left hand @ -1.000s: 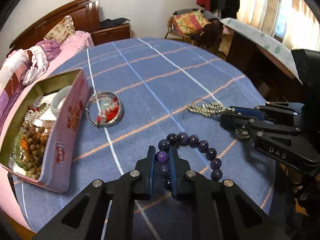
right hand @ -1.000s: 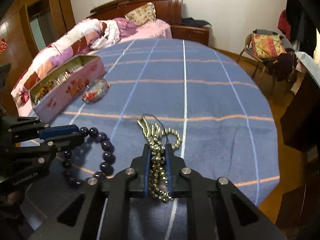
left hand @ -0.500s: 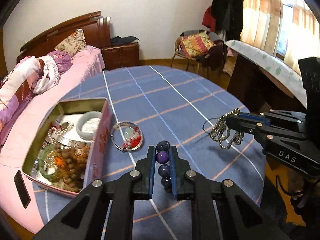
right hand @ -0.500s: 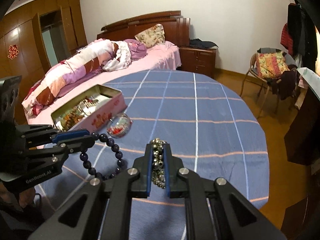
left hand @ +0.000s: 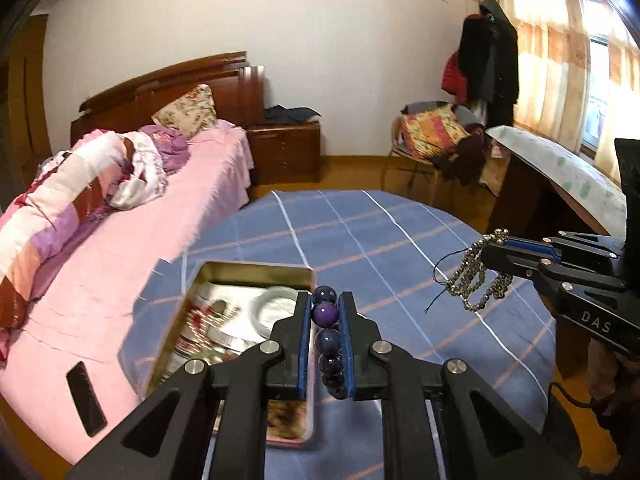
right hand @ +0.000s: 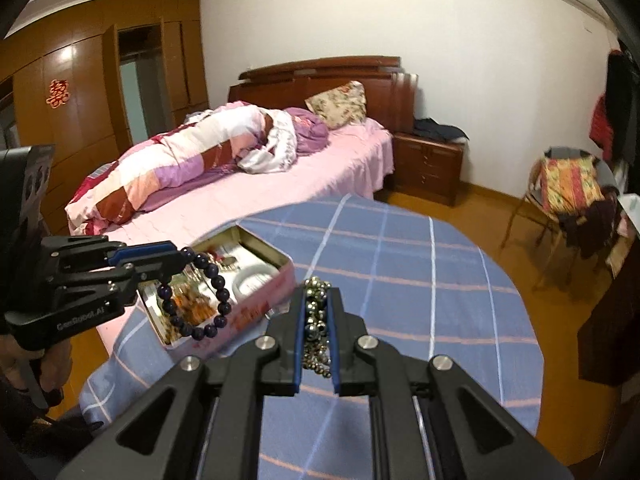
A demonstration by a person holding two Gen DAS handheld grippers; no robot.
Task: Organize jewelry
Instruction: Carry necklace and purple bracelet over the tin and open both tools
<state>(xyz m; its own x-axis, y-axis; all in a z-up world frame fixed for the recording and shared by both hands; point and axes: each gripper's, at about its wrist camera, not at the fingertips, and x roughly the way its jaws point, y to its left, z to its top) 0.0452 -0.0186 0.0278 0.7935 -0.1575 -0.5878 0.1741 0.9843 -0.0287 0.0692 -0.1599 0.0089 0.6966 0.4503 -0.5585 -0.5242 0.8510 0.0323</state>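
The left gripper (left hand: 325,304), marked "GenRobot.AI" on its side, is clamped on a purple bead bracelet (right hand: 200,300) hanging above the open pink tin (right hand: 256,304) of jewelry; the right gripper (right hand: 316,320), lettered "DAS", is pinched tight on a bunched metal bead chain (left hand: 478,276) held over the blue checked tablecloth (right hand: 420,280); a red double-happiness character (right hand: 59,93) marks the wardrobe.

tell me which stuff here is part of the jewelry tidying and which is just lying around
Part of the job:
- purple bead bracelet, held by the left gripper
- metal bead chain, held by the right gripper
- open tin with jewelry in it

Just lying about:
- black phone on the pink bed
- floral pillow
- chair piled with clothes
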